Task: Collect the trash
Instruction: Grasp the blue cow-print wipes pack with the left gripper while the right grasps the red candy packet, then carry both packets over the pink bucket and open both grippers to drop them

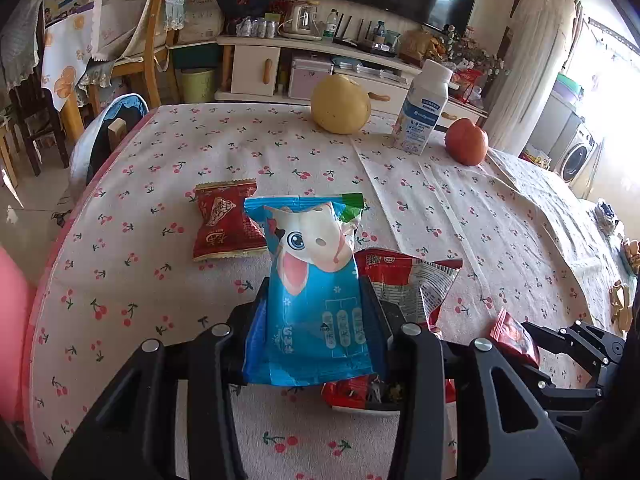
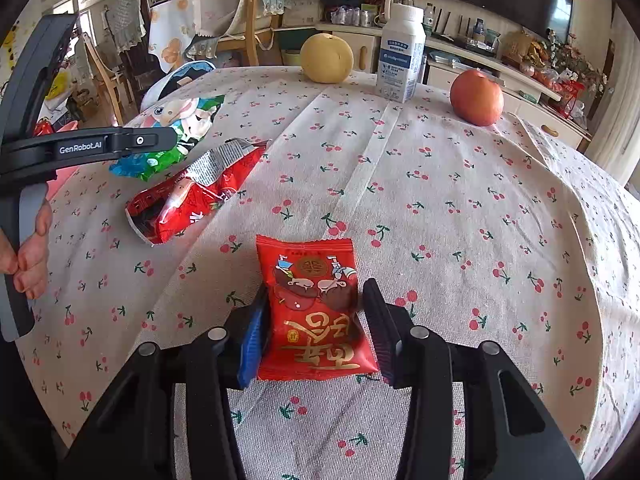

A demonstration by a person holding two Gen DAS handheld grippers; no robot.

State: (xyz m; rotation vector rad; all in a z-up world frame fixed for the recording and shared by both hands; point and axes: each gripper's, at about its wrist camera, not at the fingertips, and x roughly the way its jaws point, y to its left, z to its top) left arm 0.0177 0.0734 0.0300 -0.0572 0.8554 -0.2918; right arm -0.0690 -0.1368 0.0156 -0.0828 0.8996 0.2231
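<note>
1. Nearest to me, my left claw [image 1: 316, 320] holds the blue packet [image 1: 310, 280] between its fingers; the packet stands up and looks lifted clear of the cloth, so I count that one as picked up.
2. My right claw [image 2: 314, 320] sits low near the table's [image 2: 460, 208] near edge, narrowed around the small red packet [image 2: 314, 308]. The left pad touches the packet; a thin gap shows at the right pad's tip, so I judge the grip as just forming and not yet sure. The packet looks to be resting on the cloth.
3. Just past the blue packet, towards the near edge, lies an opened red bag [image 1: 404, 284] with silver lining, flat and untouched.
4. A little further, left of the blue packet, a dark red packet [image 1: 226, 220] lies flat on the cloth, also untouched.
5. At the far edge stand a yellow pear [image 1: 341, 105], a white bottle [image 1: 422, 110] and a red apple [image 1: 467, 142]. I judge these are not rubbish, though I cannot tell whether the bottle is empty.
6. I see no bin or bag for the rubbish in either view, so nothing is put away yet.
7. My judgement: the job is early. One packet is in hand, one is being taken, two wrappers wait, and all four need dropping somewhere.
</note>
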